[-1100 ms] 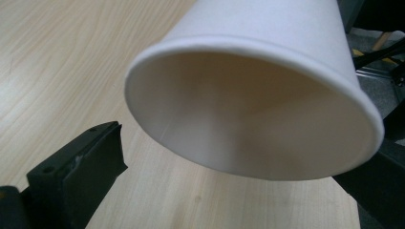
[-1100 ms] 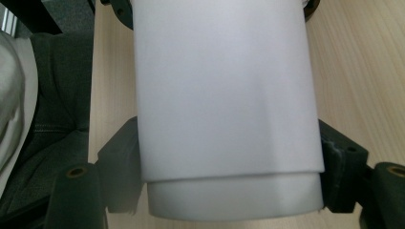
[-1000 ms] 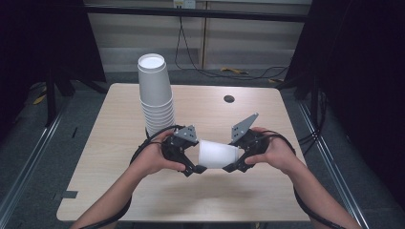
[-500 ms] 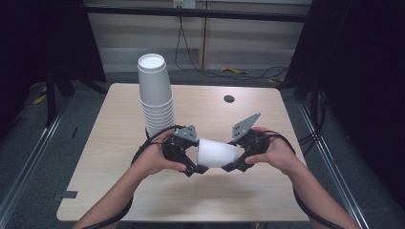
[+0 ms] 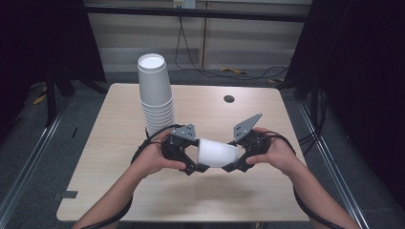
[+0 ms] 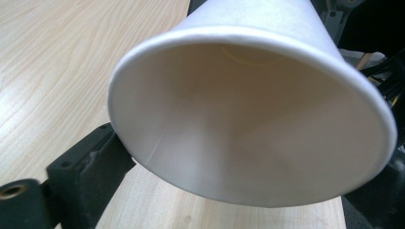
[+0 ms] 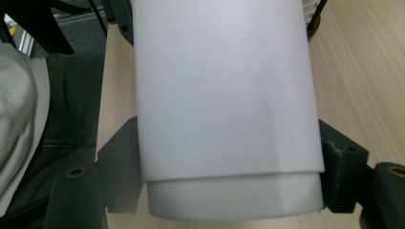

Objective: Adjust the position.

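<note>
A white paper cup [image 5: 217, 152] lies on its side in the air just above the table [image 5: 119, 186], held from both ends. My left gripper [image 5: 193, 161] is shut on its wide rim end, and the left gripper view looks into the cup's open mouth [image 6: 248, 119] with one black jaw against the rim's lower left. My right gripper [image 5: 234, 161] is shut on the narrow base end. In the right gripper view a second, nested cup's base [image 7: 234, 198] sticks out of the outer cup [image 7: 219, 86], with one jaw on each side.
A tall stack of upside-down white cups [image 5: 155, 95] stands on the table behind my left hand. A small dark hole [image 5: 229, 98] sits in the tabletop at the back right. Cables trail from both grippers toward the person.
</note>
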Demonstrator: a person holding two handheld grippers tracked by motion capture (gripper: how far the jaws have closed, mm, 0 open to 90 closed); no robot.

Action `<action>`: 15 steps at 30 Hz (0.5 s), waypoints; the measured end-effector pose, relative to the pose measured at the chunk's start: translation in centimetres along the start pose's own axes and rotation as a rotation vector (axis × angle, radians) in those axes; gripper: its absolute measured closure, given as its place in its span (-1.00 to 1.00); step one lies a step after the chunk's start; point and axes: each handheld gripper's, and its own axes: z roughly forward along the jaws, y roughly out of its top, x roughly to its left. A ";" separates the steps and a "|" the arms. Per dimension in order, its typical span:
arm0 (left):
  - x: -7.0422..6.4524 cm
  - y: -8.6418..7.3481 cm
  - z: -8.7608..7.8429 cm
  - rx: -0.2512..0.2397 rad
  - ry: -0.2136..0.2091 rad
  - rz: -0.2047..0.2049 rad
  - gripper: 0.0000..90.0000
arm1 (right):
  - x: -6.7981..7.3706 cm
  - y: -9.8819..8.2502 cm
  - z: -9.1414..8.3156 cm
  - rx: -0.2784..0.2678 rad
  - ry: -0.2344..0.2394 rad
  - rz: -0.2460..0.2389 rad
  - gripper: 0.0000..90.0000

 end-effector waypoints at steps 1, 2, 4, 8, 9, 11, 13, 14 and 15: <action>0.0 0.0 -0.1 -0.003 -0.004 -0.001 -0.86 | 0.0 -0.1 0.0 0.000 -0.001 0.002 -0.44; 0.0 0.0 -0.1 -0.003 -0.004 -0.001 -0.85 | 0.0 -0.1 0.0 0.000 -0.001 0.002 -0.44; 0.0 0.0 -0.1 0.003 -0.003 0.003 -0.85 | 0.0 -0.1 0.0 0.000 -0.001 -0.005 -0.44; 0.0 0.0 -0.1 0.019 -0.002 0.005 -0.84 | 0.0 0.0 0.2 0.011 -0.003 -0.009 -0.44; 0.0 0.1 -0.1 0.020 -0.002 0.012 -0.84 | 0.0 0.0 0.3 0.020 -0.004 -0.011 -0.45; 0.0 0.1 -0.2 0.023 0.002 0.013 -0.83 | 0.0 0.0 0.3 0.022 -0.006 -0.010 -0.45; 0.0 0.2 -0.2 0.028 0.002 0.013 -0.83 | -0.1 0.0 0.4 0.031 -0.012 -0.021 -0.45; 0.0 0.3 -0.2 0.029 0.002 0.014 -0.83 | 0.0 0.0 0.5 0.033 -0.015 -0.022 -0.45; 0.0 0.3 -0.2 0.035 0.002 0.016 -0.83 | -0.1 0.0 0.5 0.036 -0.010 -0.018 -0.45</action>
